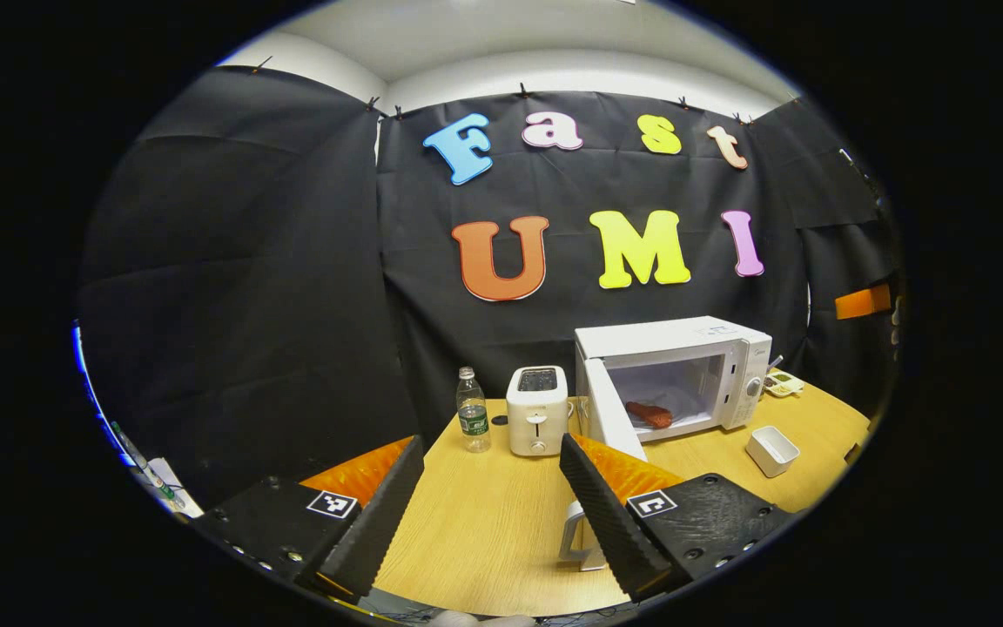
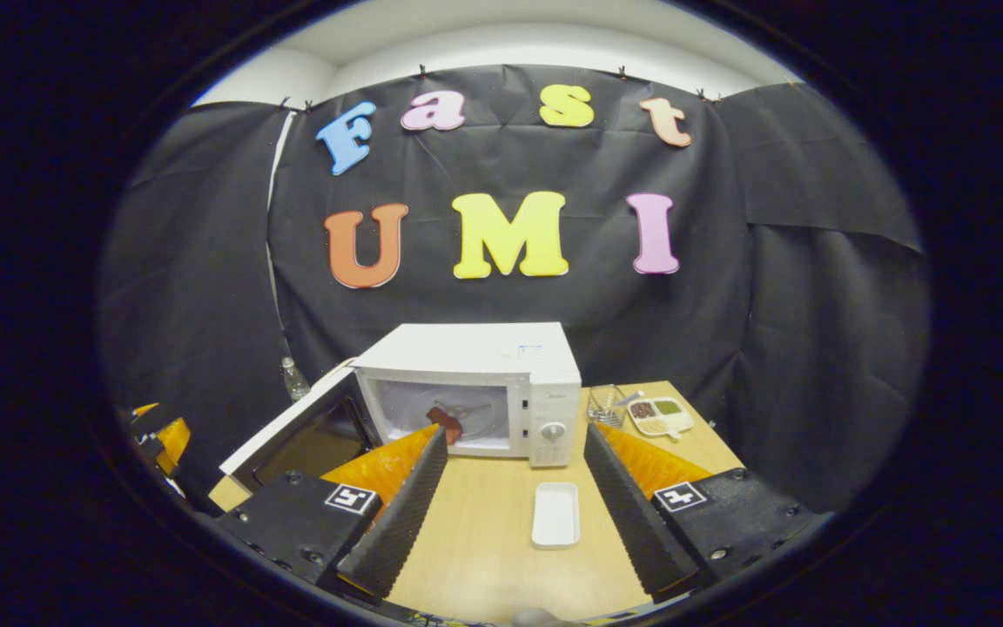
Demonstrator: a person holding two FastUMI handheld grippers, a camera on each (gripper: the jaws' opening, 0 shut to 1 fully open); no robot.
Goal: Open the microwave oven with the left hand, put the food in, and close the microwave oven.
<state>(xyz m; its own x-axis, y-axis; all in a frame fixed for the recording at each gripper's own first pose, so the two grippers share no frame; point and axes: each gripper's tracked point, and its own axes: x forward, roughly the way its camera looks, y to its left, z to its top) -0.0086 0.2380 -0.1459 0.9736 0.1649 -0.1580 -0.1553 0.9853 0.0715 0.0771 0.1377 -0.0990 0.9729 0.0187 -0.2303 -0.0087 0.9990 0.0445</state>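
Red food (image 2: 448, 424) in open microwave (image 2: 475, 387), beyond right hand-held gripper (image 2: 510, 514).

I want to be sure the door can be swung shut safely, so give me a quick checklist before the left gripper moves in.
1. Food inside the microwave: ok, it lies in the cavity.
2. Door open, ready to push: ok.
3. Left gripper empty and open: ok.
4. Right gripper out of the cavity: ok, open and back over the table.
5. White tray clear of the door's swing: ok, it lies right of the door.
6. Toaster clear of the door: cannot tell, it stands close beside it.
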